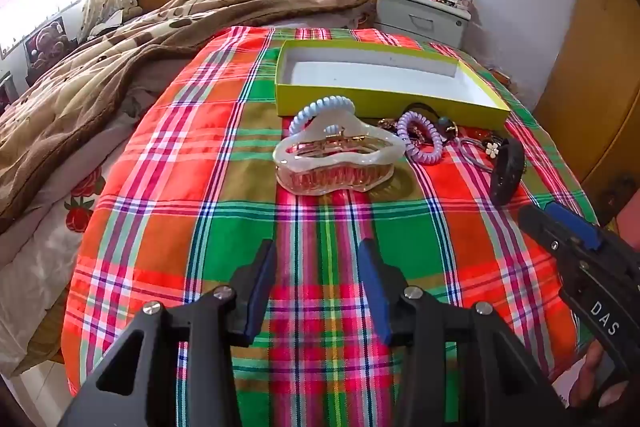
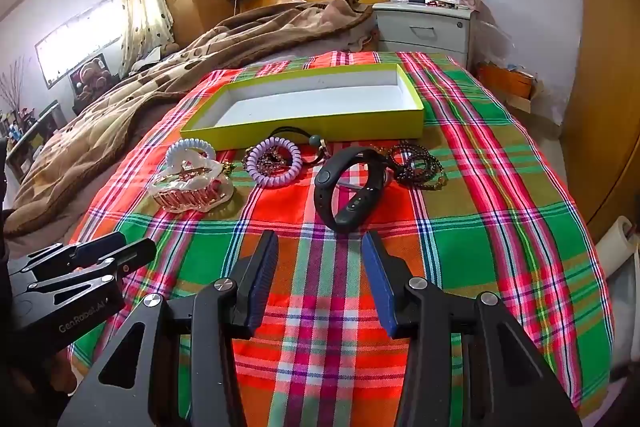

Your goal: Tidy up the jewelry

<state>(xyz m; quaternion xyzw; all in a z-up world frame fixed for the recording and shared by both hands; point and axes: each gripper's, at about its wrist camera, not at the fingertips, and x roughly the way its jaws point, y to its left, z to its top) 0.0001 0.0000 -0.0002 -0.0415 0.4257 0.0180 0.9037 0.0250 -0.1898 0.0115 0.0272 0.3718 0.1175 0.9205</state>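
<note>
Two grippers, the left gripper (image 1: 318, 251) and the right gripper (image 2: 320, 241), hover above a plaid cloth (image 1: 320, 219) spread over a bed; both have their jaws spread wide with nothing between them. The pieces lie in a loose row on the cloth just in front of an open yellow-green box (image 2: 308, 135), probably so that each can be lifted a short way over the near wall. The box interior is white and holds nothing. Directly ahead of the left gripper sits a large hair claw (image 1: 338, 163), pearly white on the rim with translucent pinkish teeth, leaning against a pale blue coil tie (image 1: 320, 107). Directly ahead of the right gripper lies a black wristband (image 2: 346, 183), curled into an open loop and resting on its edge. Between them lies a lilac coil tie (image 2: 273, 163); to the right of the band lies a heap of dark beads (image 2: 418, 165). Each gripper appears lined up with its nearest piece, so no sorting has begun.
</note>
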